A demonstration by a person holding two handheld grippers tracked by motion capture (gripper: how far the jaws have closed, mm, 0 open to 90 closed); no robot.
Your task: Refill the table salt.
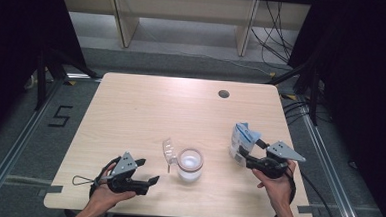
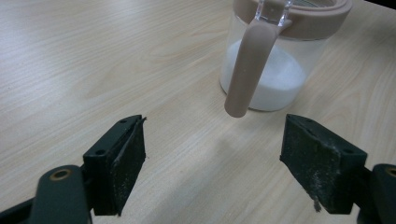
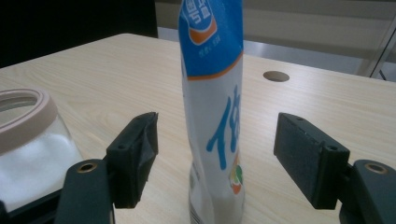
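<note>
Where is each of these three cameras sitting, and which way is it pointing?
High view: above the person's side, looking forward and down on the table; both forearms, left gripper, right gripper.
Left gripper view: rides on that gripper, facing the jar over open jaws.
Right gripper view: on its gripper, facing the upright packet between open jaws.
Shared: jar in both gripper views.

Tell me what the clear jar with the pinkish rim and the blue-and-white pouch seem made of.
Clear jar: likely glass or hard clear plastic, since the white powder shows through; its matte pinkish rim looks like silicone or soft plastic. Blue-and-white pouch: thin glossy printed plastic film, creased and standing upright.
</note>
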